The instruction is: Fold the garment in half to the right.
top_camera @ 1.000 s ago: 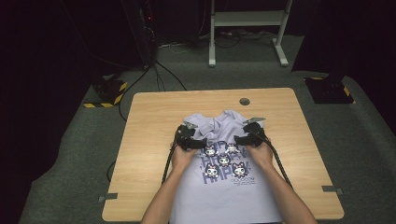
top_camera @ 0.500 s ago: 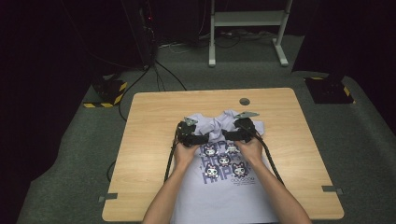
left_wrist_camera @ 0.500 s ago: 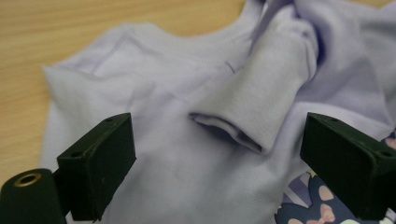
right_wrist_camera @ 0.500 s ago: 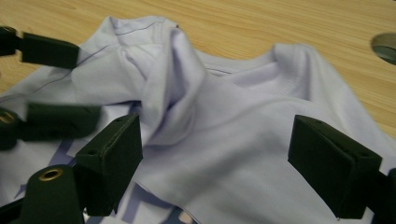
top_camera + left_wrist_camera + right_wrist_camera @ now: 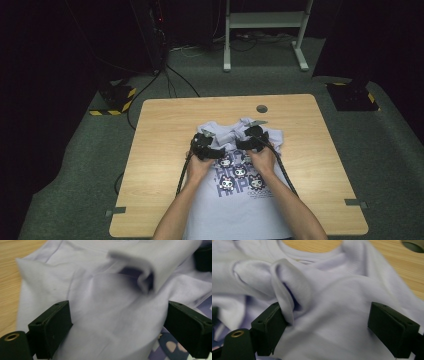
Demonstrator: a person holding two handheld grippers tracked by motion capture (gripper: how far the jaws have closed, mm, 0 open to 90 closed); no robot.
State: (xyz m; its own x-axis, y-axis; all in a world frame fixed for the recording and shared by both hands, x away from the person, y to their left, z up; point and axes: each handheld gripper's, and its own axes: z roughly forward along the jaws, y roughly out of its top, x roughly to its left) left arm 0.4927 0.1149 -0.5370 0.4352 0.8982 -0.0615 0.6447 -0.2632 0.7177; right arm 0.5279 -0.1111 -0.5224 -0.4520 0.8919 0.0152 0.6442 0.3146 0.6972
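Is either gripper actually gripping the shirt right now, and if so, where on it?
Nothing is held. The left gripper and right gripper both stand open over the shirt, near its folded sleeves below the collar.

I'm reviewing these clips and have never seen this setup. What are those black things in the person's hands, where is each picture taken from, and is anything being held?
A person sits at a wooden table holding a hand-operated two-jaw gripper in each hand: the left gripper and the right gripper. The high view looks down from above the person. The two close-ups come from cameras riding on each gripper, looking along its black jaws. A pale lilac T-shirt with a cartoon print lies on the table, its sleeves folded inward. Both grippers hover over the bunched fabric with jaws wide apart; the right gripper's jaws have just been opening. Neither grips the shirt.
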